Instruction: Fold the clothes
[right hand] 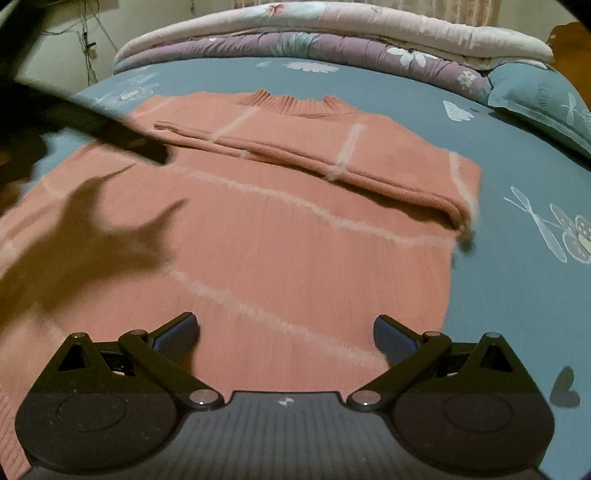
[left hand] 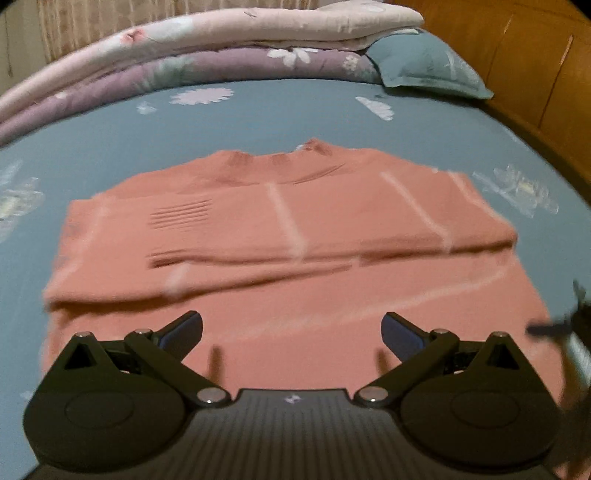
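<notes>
Pink sweater (right hand: 280, 229) lies flat mid-bed on the teal sheet (right hand: 517, 295), collar toward the far edge, where folded quilts (right hand: 332, 33) are stacked. Both sleeves are folded across the chest — one band with pale stripes. Left gripper (left hand: 291, 332) hovers over the sweater's near hem, jaws wide apart, holding nothing. Right gripper (right hand: 286, 334) likewise: fully spread, empty, above the hem near the sweater's right edge. Pillow (left hand: 428, 62) sits at the far right corner.

Dim warm light, motion blur, fisheye warping
</notes>
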A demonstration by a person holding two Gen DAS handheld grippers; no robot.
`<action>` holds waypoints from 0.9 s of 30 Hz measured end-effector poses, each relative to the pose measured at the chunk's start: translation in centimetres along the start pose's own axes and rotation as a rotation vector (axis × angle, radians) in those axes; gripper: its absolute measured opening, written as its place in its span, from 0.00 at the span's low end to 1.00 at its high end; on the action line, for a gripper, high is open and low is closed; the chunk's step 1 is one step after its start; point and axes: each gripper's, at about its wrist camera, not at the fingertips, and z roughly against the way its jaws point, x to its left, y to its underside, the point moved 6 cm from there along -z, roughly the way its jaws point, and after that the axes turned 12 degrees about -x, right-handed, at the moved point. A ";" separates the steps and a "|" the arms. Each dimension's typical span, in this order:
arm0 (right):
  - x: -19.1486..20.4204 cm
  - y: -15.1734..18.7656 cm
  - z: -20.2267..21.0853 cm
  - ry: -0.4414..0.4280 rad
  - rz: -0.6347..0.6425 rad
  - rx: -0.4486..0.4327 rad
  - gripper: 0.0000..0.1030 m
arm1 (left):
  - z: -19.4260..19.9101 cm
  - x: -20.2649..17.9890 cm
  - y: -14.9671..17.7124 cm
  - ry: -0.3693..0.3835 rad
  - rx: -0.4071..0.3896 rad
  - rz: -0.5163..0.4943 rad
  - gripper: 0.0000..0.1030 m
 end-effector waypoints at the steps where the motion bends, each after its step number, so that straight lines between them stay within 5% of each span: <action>1: 0.0 0.1 0.1 -0.001 -0.002 -0.005 1.00 | -0.7 -0.7 -0.2 0.020 -0.003 0.004 0.99; 5: 0.0 0.2 0.1 -0.007 -0.003 -0.011 1.00 | -3.2 -3.2 0.1 0.101 0.007 0.038 0.99; 8: -0.1 0.3 0.3 -0.014 -0.002 -0.020 1.00 | -3.7 -3.7 1.1 0.077 0.050 0.099 0.99; 17: -0.1 0.5 0.5 -0.019 -0.002 -0.029 1.00 | -3.1 -8.8 -1.9 0.222 0.008 0.057 0.99; 21: 0.0 0.6 0.8 -0.015 -0.004 -0.024 1.00 | -5.5 -10.8 -0.5 0.271 0.112 0.117 0.99; 27: -0.1 1.0 1.4 -0.024 -0.021 -0.017 1.00 | -2.7 -11.2 0.0 0.296 0.112 0.050 0.99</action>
